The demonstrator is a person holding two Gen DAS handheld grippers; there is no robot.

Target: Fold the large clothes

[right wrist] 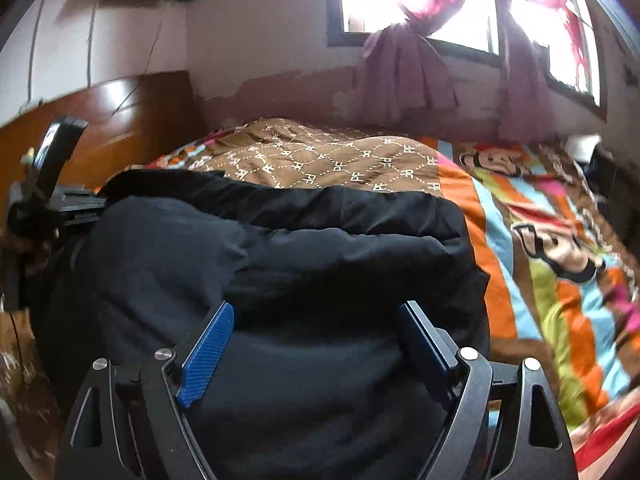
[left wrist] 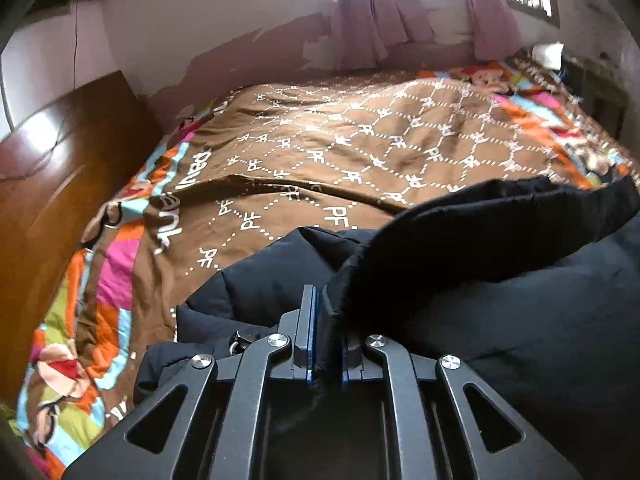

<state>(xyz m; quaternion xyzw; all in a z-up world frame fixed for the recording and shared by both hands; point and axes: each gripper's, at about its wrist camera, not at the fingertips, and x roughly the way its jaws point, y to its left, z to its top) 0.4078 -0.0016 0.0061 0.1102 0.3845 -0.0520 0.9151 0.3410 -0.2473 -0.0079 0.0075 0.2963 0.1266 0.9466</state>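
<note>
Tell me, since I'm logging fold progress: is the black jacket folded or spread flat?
Folded over, not flat: the black jacket lies doubled in thick puffy layers on the quilt.

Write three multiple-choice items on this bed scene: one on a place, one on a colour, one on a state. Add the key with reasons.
1. Where does the black jacket lie?
A. on the floor
B. on the quilt
C. on a chair

2. What colour are the pads on the right gripper?
A. blue
B. red
C. white

3. How does the left gripper stand?
A. wide open
B. shut on nothing
C. shut on the jacket

Key: B, the patterned quilt spreads beneath it; A, both inner faces show blue; C, black cloth is pinched between its fingers.
</note>
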